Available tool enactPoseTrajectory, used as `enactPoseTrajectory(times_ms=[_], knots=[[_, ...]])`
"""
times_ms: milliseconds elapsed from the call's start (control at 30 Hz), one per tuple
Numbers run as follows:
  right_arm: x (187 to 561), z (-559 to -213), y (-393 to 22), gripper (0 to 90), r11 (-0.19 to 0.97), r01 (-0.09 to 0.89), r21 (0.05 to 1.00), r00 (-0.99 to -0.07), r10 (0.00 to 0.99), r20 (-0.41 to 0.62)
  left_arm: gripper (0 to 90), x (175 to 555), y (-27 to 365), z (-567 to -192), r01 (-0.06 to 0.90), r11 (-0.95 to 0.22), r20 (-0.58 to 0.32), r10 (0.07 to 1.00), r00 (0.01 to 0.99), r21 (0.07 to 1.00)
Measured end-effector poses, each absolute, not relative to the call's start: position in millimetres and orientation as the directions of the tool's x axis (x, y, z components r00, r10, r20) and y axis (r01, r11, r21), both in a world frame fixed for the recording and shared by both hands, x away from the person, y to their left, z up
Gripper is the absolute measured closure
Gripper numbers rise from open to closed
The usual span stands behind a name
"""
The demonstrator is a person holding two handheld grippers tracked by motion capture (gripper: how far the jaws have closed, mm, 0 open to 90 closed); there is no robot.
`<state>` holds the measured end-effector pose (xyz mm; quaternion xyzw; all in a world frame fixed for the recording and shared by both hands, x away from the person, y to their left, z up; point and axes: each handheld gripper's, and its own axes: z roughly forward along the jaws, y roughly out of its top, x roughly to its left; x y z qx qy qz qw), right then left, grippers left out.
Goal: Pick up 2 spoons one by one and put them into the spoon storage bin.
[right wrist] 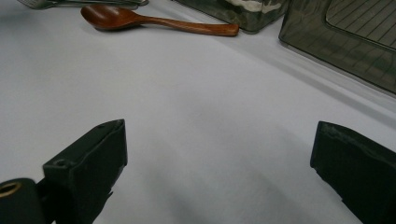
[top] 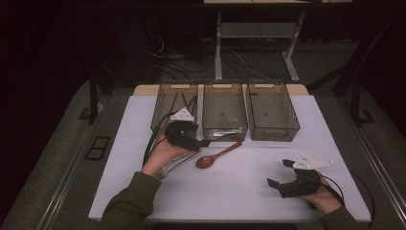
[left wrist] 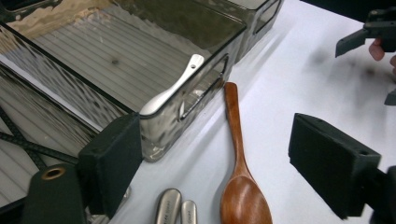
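The left gripper (top: 203, 142) hovered with its jaws wide and empty over the wooden spoon (top: 216, 156), which lay on the white table (top: 239, 191) just in front of the middle bin (top: 225, 112). The right gripper (top: 279, 173) rested near the table's right edge, jaws wide, holding nothing.

The middle bin (top: 224, 85) stands on a white table (top: 239, 191). Just left of it, a bin (top: 159, 112) holds thin sticks (top: 184, 100). Just right of it stands a third bin (top: 292, 115).
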<state>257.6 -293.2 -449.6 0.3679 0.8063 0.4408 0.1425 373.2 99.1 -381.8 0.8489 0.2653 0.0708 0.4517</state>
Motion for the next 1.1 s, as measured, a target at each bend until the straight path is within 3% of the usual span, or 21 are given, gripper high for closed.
enactPoseTrajectory(times_ms=[567, 967, 1100], knots=[[257, -449, -292, 3.8, 0.343, 0.463, 0.817, -0.691, 0.717, 0.090, 0.0, 338, 107, -408, 0.388, -0.430, -0.121, 0.528, 0.841, 0.816], [257, -449, -291, 3.8, 0.342, 0.455, 0.822, -0.697, 0.711, 0.090, 0.0, 330, 98, -428, 0.400, -0.501, -0.111, 0.511, 0.853, 0.767], [257, -449, -291, 3.8, 0.341, 0.458, 0.821, -0.696, 0.712, 0.092, 4.0, 331, 98, -431, 0.405, -0.512, -0.102, 0.520, 0.848, 0.757]])
